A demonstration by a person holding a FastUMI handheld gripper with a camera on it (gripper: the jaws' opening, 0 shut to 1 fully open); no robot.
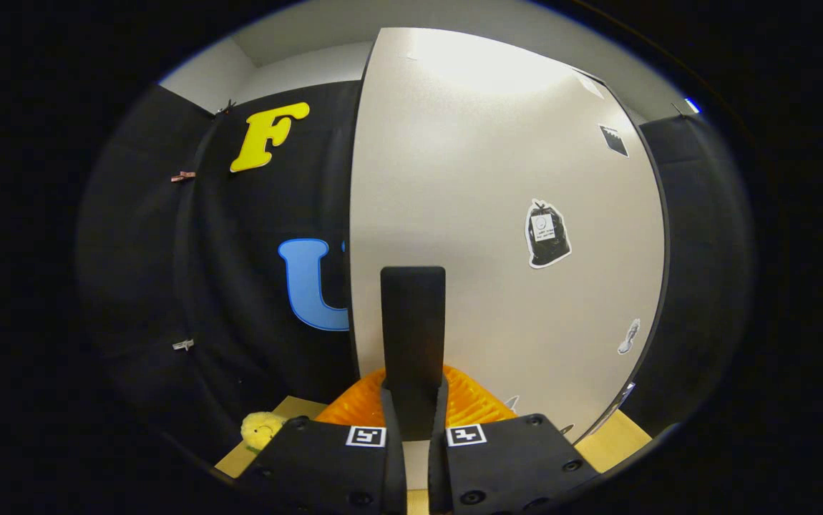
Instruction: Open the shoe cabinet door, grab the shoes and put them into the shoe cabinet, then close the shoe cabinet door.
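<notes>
Pale door [483, 214] stands just beyond the hand-held gripper [413, 400], whose fingers are drawn close, pinching a dark upright handle [413, 322]. Orange ribbed thing [469, 400] lies behind them, a yellow toy [263, 428] to their left.

Hand-held gripper [413, 411]: two broad, blocky finger bases with rounded outer corners. Each base carries one small square fiducial marker, black pattern on white, at its inner upper corner. Round recessed screw heads sit along the outer and lower edges of both bases. Fingers narrow, curved, drawn close together.
</notes>
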